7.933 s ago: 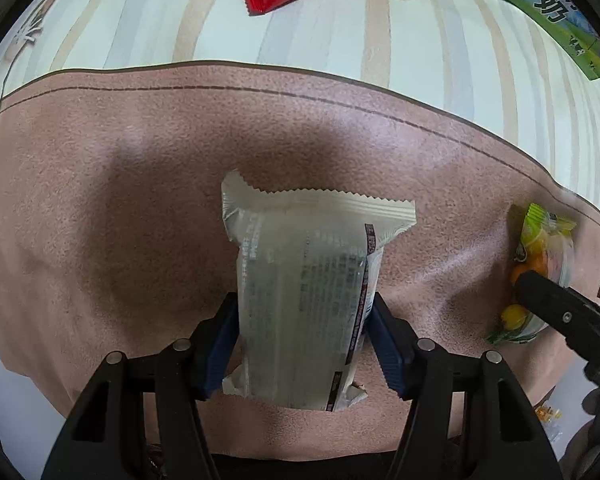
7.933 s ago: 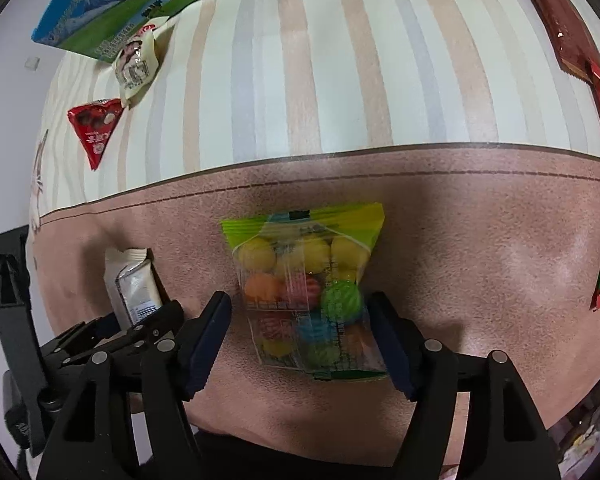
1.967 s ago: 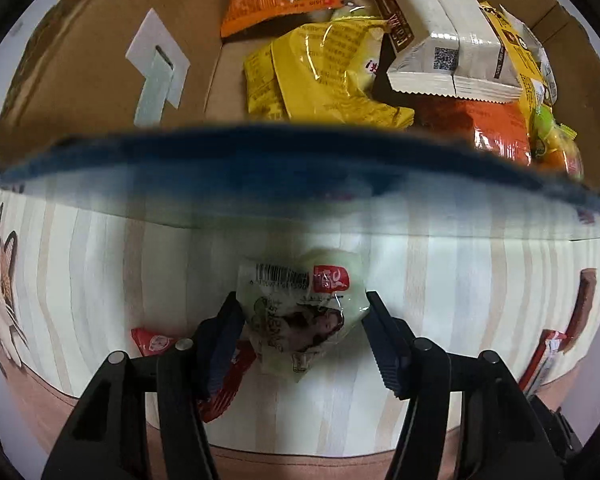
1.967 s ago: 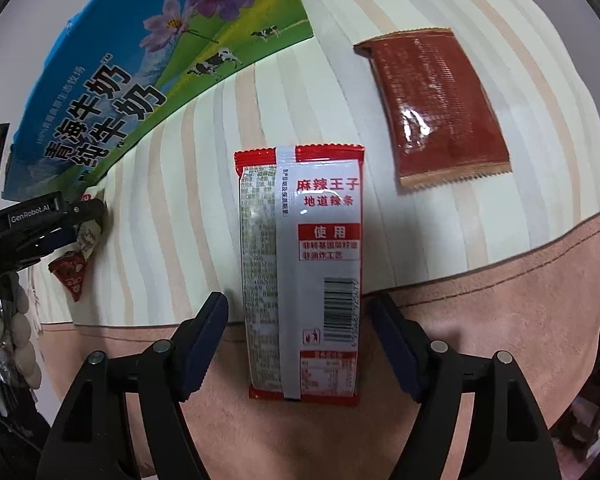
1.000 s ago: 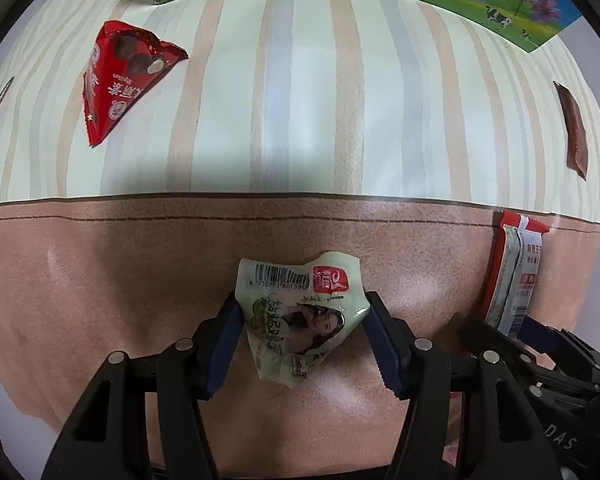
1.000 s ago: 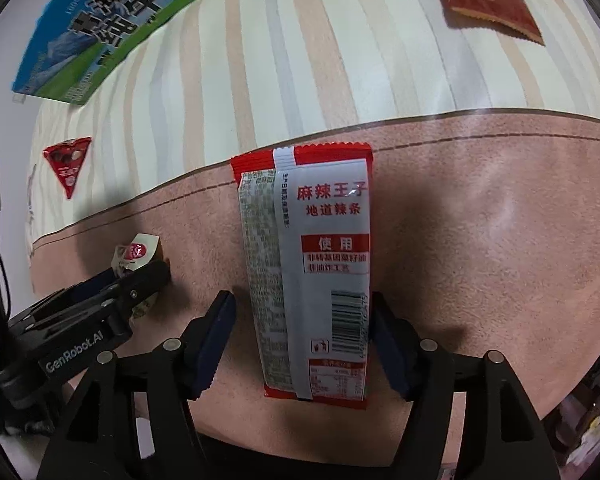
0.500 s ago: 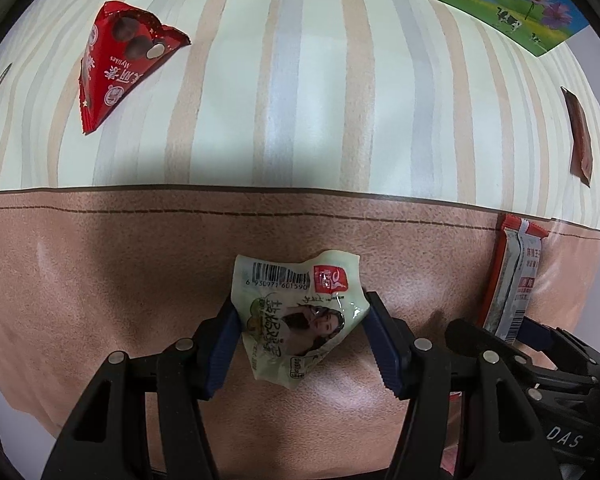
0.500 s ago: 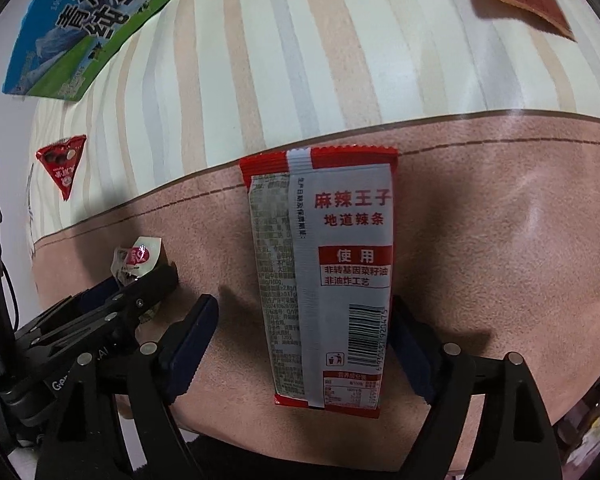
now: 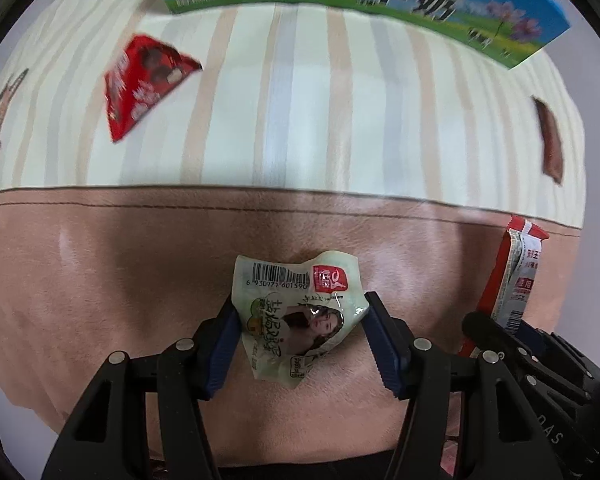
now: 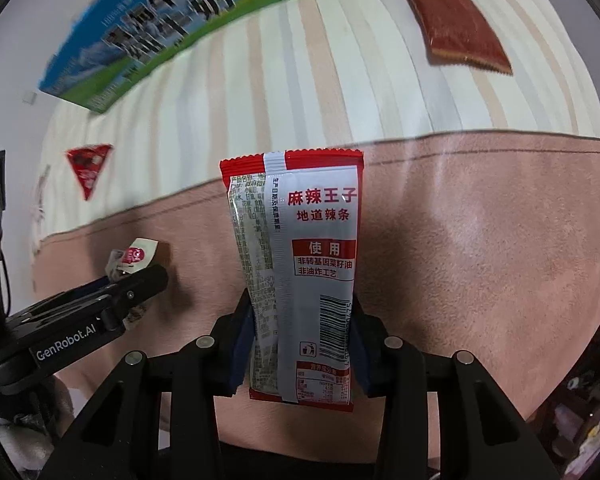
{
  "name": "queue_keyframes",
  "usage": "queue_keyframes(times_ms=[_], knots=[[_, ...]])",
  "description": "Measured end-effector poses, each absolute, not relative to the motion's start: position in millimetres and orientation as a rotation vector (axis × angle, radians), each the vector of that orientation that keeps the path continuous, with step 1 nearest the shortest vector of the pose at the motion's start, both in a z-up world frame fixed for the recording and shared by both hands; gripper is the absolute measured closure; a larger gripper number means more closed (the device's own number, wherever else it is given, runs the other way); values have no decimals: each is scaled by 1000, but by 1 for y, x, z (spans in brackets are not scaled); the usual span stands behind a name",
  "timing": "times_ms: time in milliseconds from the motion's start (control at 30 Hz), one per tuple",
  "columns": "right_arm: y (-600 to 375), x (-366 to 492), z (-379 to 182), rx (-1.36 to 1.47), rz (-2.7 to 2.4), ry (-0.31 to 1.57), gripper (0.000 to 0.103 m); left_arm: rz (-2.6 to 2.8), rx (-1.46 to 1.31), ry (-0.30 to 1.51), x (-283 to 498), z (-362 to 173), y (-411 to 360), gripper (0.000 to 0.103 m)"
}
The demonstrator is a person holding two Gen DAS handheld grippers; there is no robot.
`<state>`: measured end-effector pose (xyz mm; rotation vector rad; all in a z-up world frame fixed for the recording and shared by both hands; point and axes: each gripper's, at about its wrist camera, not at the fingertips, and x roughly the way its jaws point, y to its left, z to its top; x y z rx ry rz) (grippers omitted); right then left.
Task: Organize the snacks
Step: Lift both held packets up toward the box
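Snacks are pinched tight, the pale packet [image 9: 296, 316] in the left gripper [image 9: 298, 334] and the red packet [image 10: 300, 272] in the right gripper [image 10: 300, 344], so carry them gently and don't squash them.

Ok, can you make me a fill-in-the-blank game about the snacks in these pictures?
1. The left gripper is shut on a pale green packet with a ____ printed along its top edge.
2. The right gripper holds a tall packet that is white and ____.
3. The red triangular packet lies on the ____ cloth.

Missing words: barcode; red; striped
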<state>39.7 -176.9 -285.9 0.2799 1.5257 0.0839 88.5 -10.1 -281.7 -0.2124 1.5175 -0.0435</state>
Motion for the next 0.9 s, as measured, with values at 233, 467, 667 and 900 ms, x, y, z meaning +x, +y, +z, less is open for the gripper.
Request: queue_keyframes(times_ms=[233,467,667,900], knots=[[-185,46,-235,341,138,1444,59,-92,-269,1432,108,-229,0,46],[-189,85,-182,371,202,1345,59,-146,-290,1319,142,-168,6,46],[-181,129,-144,375,241,1260,59,-184,-294,1233,184,-122,11,46],[-166,210,-112,309,229,1168,59,-147,-240,1168,253,-91,24,46]])
